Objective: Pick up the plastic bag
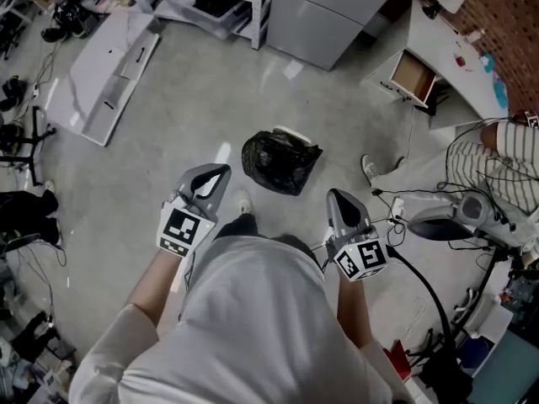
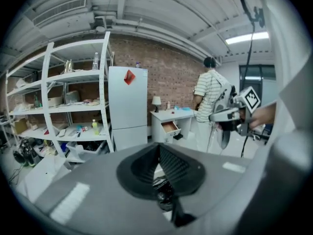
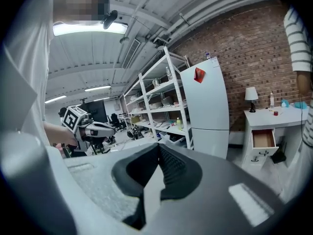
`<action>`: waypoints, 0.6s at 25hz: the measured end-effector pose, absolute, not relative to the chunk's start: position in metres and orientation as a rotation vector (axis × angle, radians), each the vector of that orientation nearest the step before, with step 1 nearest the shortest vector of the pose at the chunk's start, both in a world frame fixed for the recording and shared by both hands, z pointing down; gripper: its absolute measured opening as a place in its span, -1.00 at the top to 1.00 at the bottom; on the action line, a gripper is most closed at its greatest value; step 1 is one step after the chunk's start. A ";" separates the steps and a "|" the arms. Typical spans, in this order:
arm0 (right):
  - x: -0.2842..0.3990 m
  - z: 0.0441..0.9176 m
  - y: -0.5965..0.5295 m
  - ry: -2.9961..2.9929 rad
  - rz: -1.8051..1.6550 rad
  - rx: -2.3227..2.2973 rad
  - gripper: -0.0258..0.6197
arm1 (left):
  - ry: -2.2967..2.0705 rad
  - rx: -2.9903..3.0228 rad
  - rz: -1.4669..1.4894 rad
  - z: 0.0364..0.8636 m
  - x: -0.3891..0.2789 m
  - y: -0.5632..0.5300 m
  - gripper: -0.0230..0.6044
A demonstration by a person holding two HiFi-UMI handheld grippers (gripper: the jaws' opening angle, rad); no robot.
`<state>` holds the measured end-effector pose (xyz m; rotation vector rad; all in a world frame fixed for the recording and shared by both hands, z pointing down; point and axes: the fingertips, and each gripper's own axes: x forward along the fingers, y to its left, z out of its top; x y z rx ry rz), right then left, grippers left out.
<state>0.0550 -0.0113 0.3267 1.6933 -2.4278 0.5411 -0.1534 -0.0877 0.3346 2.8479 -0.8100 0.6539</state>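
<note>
Bag [image 1: 280, 161], black, on floor [image 1: 194, 99] before us; fridge [image 1: 324, 11], open drawer [image 1: 413, 74] beyond. Our left gripper [image 1: 222, 172], right gripper [image 1: 334, 194]: jaws together, empty.
</note>
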 end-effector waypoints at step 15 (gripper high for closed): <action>0.092 0.387 -0.035 -2.322 0.657 1.716 0.92 | -0.738 2.795 0.621 0.395 -0.110 -0.124 0.91</action>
